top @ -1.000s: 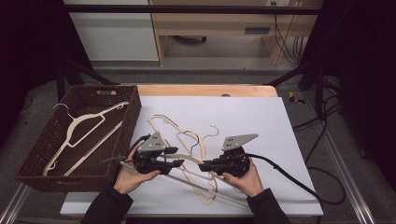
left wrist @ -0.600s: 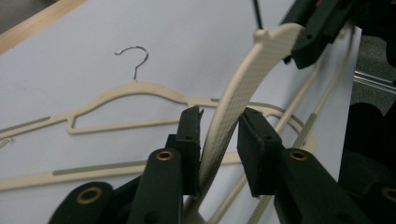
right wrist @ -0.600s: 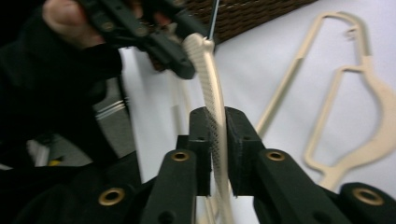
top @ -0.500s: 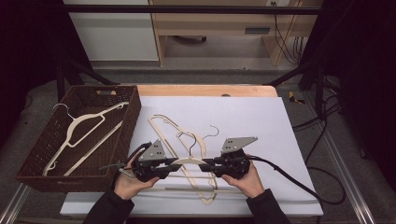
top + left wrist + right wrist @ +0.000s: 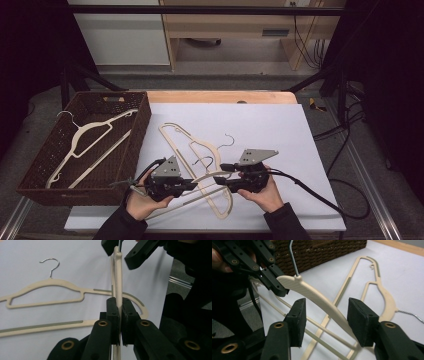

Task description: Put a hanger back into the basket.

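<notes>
Left claw (image 5: 119,315): I pinch the cream hanger (image 5: 118,285), held off the desk between my claws.
Right claw (image 5: 325,320): just opening, pads clear of its arm.
Risk: my one-sided grip may let it swing or slip.

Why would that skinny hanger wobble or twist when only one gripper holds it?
The hanger is thin and long, so it likely feels light and a bit bendy. The left gripper is shut on its narrow edge only, so it could swing. The right gripper, jaws just opening, no longer steadies it.
</notes>
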